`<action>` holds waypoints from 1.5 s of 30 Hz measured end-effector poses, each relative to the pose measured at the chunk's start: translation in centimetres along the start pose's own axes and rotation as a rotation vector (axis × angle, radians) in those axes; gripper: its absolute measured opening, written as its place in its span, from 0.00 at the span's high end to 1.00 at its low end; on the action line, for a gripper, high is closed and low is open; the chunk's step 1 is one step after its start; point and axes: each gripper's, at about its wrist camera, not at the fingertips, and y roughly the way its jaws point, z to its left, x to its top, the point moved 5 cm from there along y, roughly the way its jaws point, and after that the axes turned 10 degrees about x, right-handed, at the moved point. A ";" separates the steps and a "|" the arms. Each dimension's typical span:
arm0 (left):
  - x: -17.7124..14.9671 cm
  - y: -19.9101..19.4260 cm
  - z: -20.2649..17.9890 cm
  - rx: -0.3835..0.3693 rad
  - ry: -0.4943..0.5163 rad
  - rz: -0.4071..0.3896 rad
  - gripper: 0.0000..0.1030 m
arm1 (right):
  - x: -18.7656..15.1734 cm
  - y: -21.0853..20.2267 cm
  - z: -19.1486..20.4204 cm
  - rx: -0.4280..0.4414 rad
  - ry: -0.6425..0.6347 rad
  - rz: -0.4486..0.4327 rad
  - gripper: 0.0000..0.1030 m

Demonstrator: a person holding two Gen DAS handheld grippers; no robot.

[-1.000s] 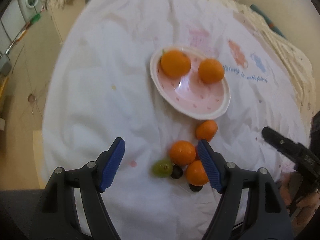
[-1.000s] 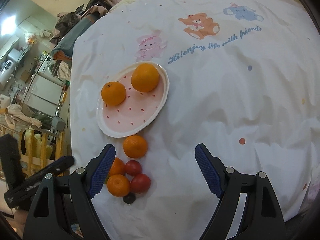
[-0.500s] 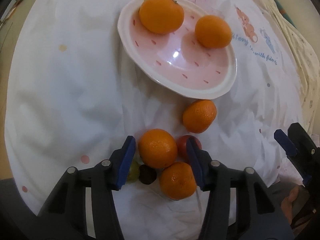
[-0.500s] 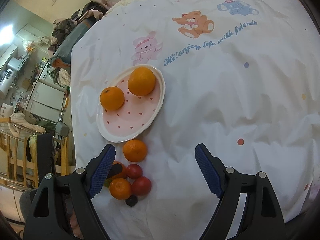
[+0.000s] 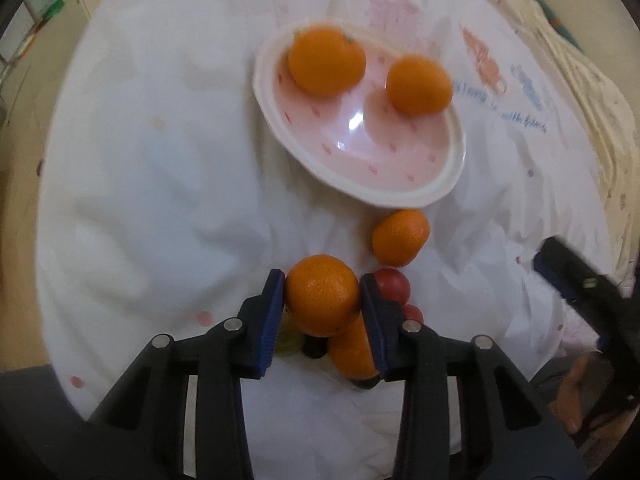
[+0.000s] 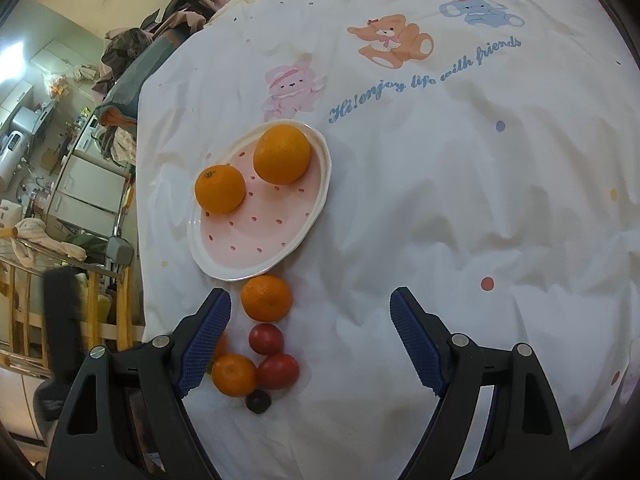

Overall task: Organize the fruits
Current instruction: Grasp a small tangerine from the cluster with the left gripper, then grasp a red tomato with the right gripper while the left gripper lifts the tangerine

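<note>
I see a white sheet [image 6: 440, 200] with cartoon bears [image 6: 390, 42] and blue lettering [image 6: 424, 80]; clothes pile [image 6: 160, 40] and cabinets [image 6: 86, 188] at left.

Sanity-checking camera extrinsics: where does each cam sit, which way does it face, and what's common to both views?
Left wrist: on the left gripper, looking down along its fingers at the white cloth; blue pads clamp an orange, pink plate beyond. The other gripper's black finger and a hand show at right.
Right wrist: on the right gripper, open, hovering over the fruit pile and plate; room clutter at left. A blurred dark object shows at far left.
Shared: plate with two oranges, loose orange, red fruits.
</note>
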 end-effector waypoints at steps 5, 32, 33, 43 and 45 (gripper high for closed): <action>0.1 -3.1 1.7 0.024 -0.001 -0.119 0.67 | -1.3 1.3 0.3 0.015 -0.008 0.078 0.20; 0.3 -4.3 2.8 -0.015 -0.051 -0.154 0.67 | -6.1 8.3 1.9 0.056 -0.072 0.371 0.67; 0.4 -4.2 2.9 -0.014 -0.054 -0.154 0.67 | -6.0 8.0 1.8 0.063 -0.063 0.365 0.67; 0.2 -4.9 3.6 0.005 -0.079 -0.198 0.67 | -3.2 0.5 3.4 0.103 -0.063 0.184 0.67; 0.1 -5.1 3.6 0.003 -0.084 -0.207 0.67 | -2.3 -1.5 3.9 0.120 -0.064 0.139 0.67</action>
